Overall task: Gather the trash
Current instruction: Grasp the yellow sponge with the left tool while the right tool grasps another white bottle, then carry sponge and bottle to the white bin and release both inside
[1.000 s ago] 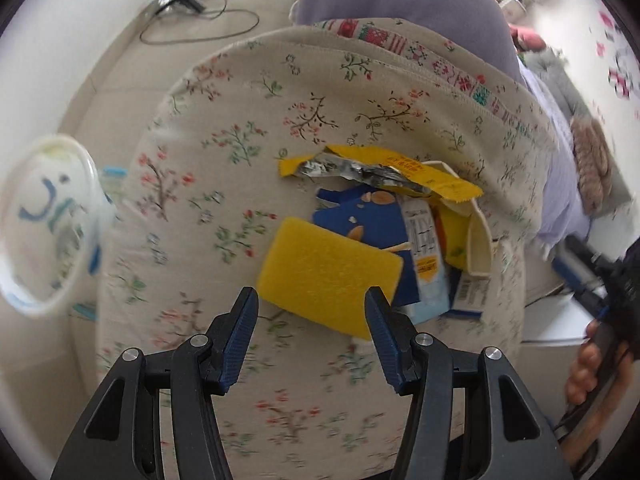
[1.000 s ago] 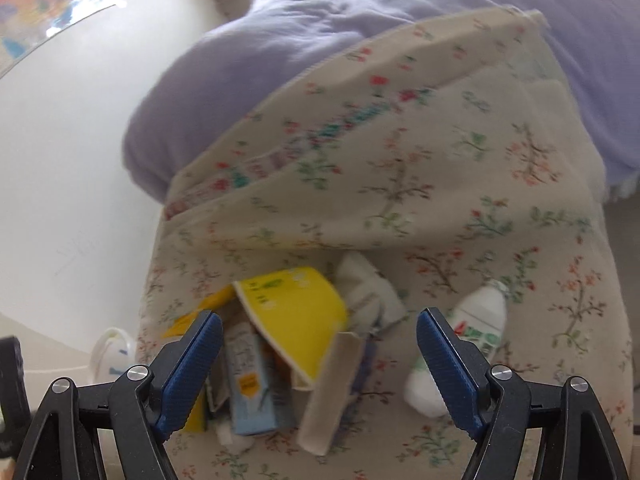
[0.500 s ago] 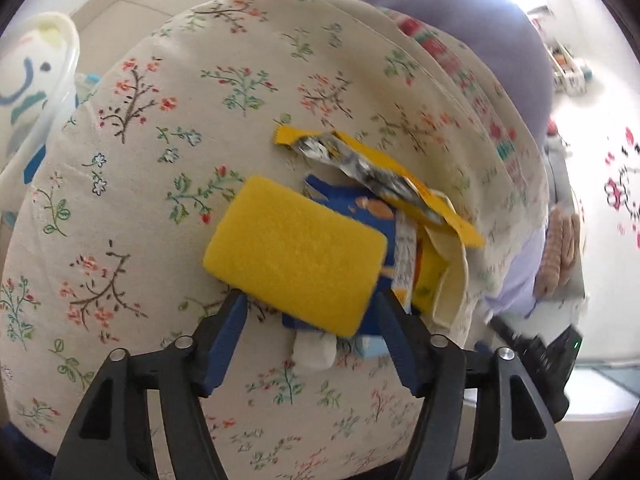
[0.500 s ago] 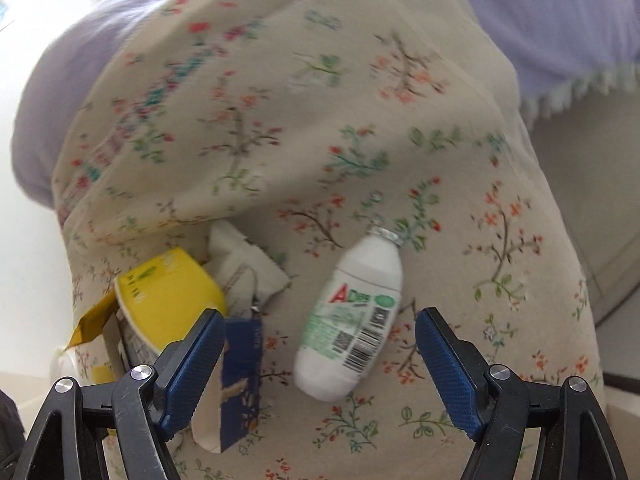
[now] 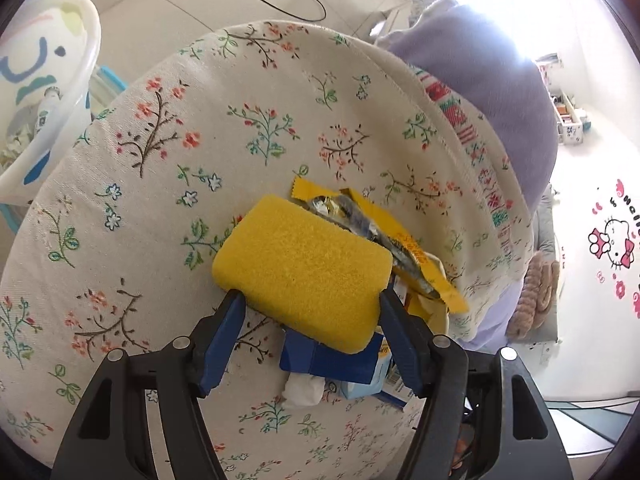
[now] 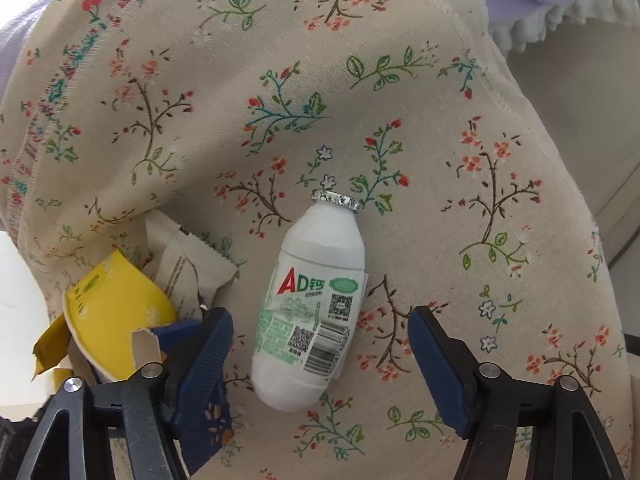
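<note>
Near the cloth's (image 5: 168, 184) middle, your left gripper (image 5: 310, 312) pinched the yellow sponge (image 5: 300, 268) while your right gripper (image 6: 320, 344), jaws spread, straddled the bottle (image 6: 312, 304): you needed to close squarely across its body.

Bare floral cloth (image 6: 460, 128) lies open beyond and right of the white bottle (image 6: 310, 308). On its left, crumpled wrappers (image 6: 188, 264) and a yellow cup (image 6: 116, 312) crowd close (nearly touching the left finger (image 6: 204, 356)).
</note>
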A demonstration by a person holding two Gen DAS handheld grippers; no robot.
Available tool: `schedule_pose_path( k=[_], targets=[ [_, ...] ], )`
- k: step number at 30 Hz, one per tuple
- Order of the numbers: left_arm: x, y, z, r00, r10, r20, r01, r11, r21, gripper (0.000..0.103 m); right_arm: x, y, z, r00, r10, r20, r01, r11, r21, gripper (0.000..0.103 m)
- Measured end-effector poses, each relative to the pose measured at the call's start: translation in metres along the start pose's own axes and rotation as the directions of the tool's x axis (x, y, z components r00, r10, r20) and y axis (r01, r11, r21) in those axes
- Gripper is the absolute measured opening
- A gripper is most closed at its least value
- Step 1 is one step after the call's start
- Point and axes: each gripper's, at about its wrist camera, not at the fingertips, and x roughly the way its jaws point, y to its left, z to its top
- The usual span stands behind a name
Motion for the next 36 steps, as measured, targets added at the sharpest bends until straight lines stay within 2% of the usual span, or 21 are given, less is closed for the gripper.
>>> schedule_pose_path(
  k=[4, 6, 8, 12, 17, 20, 23, 25, 27, 28, 32, 36],
  targets=[
    [-0.011, -0.001, 0.001, 0.999, 0.004, 0.046, -0.006, 0.999, 0.036, 0.07, 0.01, 0.003, 0.0, 1.0, 0.013, -0.026, -0.013, 1.0, 0.006, 0.063],
    [-0.013, -0.004, 0.001, 0.999, 0.005, 0.044, -0.007, 0.998, 0.055, 0.06, 0.015, 0.003, 0.0, 0.999, 0.026, -0.045, -0.026, 1.0, 0.011, 0.049],
    [-0.012, -0.005, 0.001, 0.999, 0.005, 0.036, -0.007, 0.998, 0.067, 0.053, 0.019, 0.003, -0.001, 0.999, 0.02, -0.05, -0.019, 1.0, 0.012, 0.042],
    [-0.016, -0.008, -0.001, 0.999, 0.002, 0.039, -0.006, 0.996, 0.093, 0.041, 0.02, 0.005, 0.001, 0.999, 0.015, -0.048, -0.014, 1.0, 0.011, 0.034],
    [-0.024, -0.01, -0.003, 0.998, -0.023, 0.056, 0.017, 0.993, 0.113, 0.035, 0.027, -0.001, 0.005, 0.997, 0.038, -0.062, -0.036, 0.999, 0.04, 0.034],
    [-0.029, -0.014, -0.003, 0.997, -0.041, 0.063, 0.033, 0.992, 0.124, 0.033, 0.032, -0.007, 0.011, 0.996, 0.063, -0.065, -0.058, 0.995, 0.086, 0.046],
    [-0.035, -0.018, -0.005, 0.996, -0.055, 0.071, 0.044, 0.989, 0.142, 0.033, 0.035, -0.006, 0.016, 0.997, 0.064, -0.041, -0.061, 0.995, 0.079, 0.046],
    [-0.039, -0.021, -0.007, 0.995, -0.061, 0.073, 0.049, 0.987, 0.155, 0.032, 0.036, -0.002, 0.02, 0.998, 0.055, -0.031, -0.054, 0.997, 0.055, 0.041],
    [-0.044, -0.023, -0.008, 0.995, -0.063, 0.077, 0.049, 0.985, 0.168, 0.032, 0.036, 0.004, 0.02, 0.997, 0.072, -0.031, -0.071, 0.996, 0.047, 0.021],
    [-0.046, -0.023, -0.009, 0.995, -0.063, 0.079, 0.048, 0.983, 0.174, 0.032, 0.034, 0.005, 0.017, 0.996, 0.083, -0.024, -0.081, 0.995, 0.05, 0.016],
    [-0.055, -0.025, -0.011, 0.995, -0.054, 0.088, 0.036, 0.98, 0.198, 0.032, 0.006, 0.023, 0.01, 0.991, 0.118, 0.058, -0.118, 0.993, -0.008, 0.015],
    [-0.059, -0.028, -0.015, 0.995, -0.02, 0.093, -0.001, 0.975, 0.223, 0.032, -0.023, 0.04, 0.003, 0.978, 0.132, 0.16, -0.118, 0.989, -0.094, 0.015]
  ],
)
